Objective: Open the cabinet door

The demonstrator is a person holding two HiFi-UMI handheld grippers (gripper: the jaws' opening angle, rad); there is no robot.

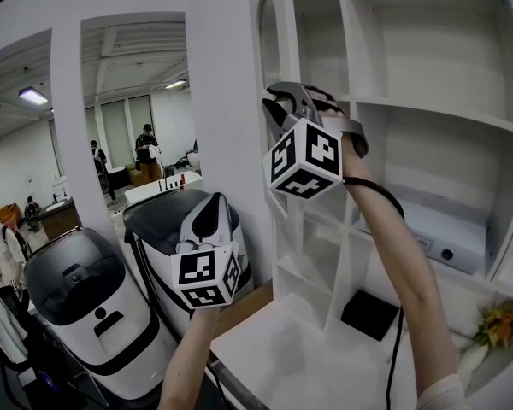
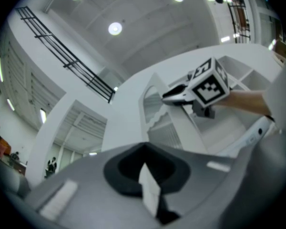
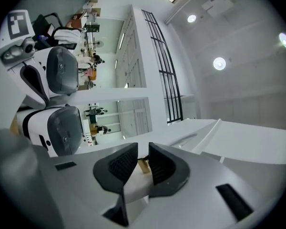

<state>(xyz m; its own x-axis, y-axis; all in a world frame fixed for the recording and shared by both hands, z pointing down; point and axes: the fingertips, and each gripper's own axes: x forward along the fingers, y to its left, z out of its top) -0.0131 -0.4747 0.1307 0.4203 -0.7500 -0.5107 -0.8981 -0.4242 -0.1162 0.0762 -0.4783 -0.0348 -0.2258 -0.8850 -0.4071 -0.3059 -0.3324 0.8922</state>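
Bright ceiling lights (image 2: 115, 28), fisheye warp, blurred foreground

Cabinet door (image 1: 271, 49) smooth matt white; knob (image 3: 144, 165) brassy metal.

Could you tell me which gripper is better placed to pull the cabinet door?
Right: the right gripper is closed on the door's brass knob; the left gripper hangs lower, away from the cabinet.

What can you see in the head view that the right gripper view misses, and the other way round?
Only the head view shows the cabinet shelves, the flowers and the black pad. Only the right gripper view shows the brass knob clamped between the right gripper's jaws. Both show the two white and black machines and the left gripper.
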